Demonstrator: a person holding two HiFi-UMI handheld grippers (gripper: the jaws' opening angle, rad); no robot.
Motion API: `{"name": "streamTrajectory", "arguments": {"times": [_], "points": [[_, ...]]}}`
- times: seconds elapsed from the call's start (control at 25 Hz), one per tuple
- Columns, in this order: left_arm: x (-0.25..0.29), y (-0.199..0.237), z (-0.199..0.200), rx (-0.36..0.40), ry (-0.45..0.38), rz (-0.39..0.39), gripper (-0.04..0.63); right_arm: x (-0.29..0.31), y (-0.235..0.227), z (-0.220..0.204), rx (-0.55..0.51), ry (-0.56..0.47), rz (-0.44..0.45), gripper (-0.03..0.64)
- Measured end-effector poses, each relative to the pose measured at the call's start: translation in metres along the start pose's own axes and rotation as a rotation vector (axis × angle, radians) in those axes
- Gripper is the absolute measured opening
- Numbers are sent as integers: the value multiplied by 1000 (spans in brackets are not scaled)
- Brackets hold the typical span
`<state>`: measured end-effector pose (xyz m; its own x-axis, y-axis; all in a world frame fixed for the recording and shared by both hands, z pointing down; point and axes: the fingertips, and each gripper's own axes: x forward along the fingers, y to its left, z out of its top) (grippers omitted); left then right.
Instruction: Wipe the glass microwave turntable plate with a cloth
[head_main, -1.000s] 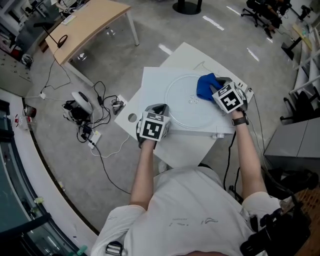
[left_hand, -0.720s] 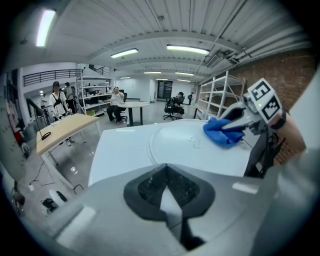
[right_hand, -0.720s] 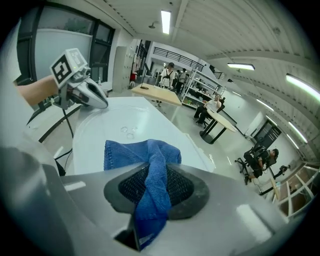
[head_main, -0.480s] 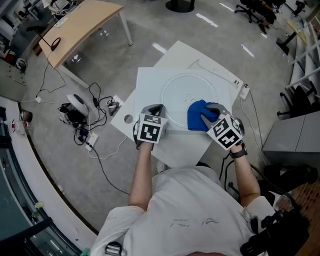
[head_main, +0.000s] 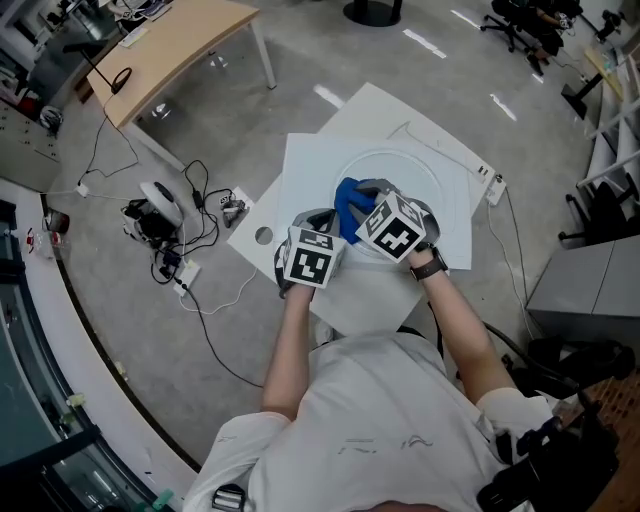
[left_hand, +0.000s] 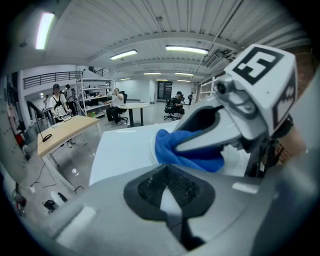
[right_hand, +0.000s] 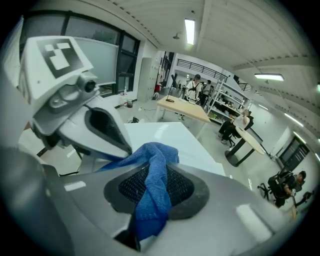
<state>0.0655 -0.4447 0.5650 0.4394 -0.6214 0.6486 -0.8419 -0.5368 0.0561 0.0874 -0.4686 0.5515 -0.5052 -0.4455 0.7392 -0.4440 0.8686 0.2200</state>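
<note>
**White board, glass plate pinned, cloth working the near-left rim**

Concrete workshop floor (head_main: 300, 60) surrounds a white board (head_main: 300, 170), and the glass turntable plate (head_main: 430, 190) lies flat on it, nearly filling the board's middle. The right gripper (head_main: 362, 203) has its jaws clamped on a blue microfibre cloth (head_main: 347, 198). The cloth runs as a twisted strand between the pads and bunches out in front, pressed on the plate's near-left part. The left gripper (head_main: 318, 222) sits at the plate's near-left edge, just beside the right one. Its pads are drawn almost together on a pale sliver, which I judge to be the plate's rim.

As for handling, the plate is probably heavy for its thickness, rigid, slick and breakable. It would skate on the smooth board under a sideways wipe, so a firm hold at the raised rim makes sense, with no twisting against the glass. The cloth is soft and light and folds under pressure. A grip near its middle leaves enough loose pile to stay in contact, and downward force should stay moderate so the hard jaw tips never touch glass
</note>
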Motion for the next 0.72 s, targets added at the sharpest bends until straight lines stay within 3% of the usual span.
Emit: {"name": "streamTrajectory", "arguments": {"times": [0.2, 0.44, 0.72], "points": [[0, -4, 5, 16, -21, -12, 2, 13, -58, -5, 36, 37, -95, 95], [1, -3, 7, 24, -31, -19, 2, -14, -120, -57, 181, 68, -216, 97], [1, 5, 6, 29, -29, -22, 2, -72, -115, -122, 282, 97, -302, 97]]}}
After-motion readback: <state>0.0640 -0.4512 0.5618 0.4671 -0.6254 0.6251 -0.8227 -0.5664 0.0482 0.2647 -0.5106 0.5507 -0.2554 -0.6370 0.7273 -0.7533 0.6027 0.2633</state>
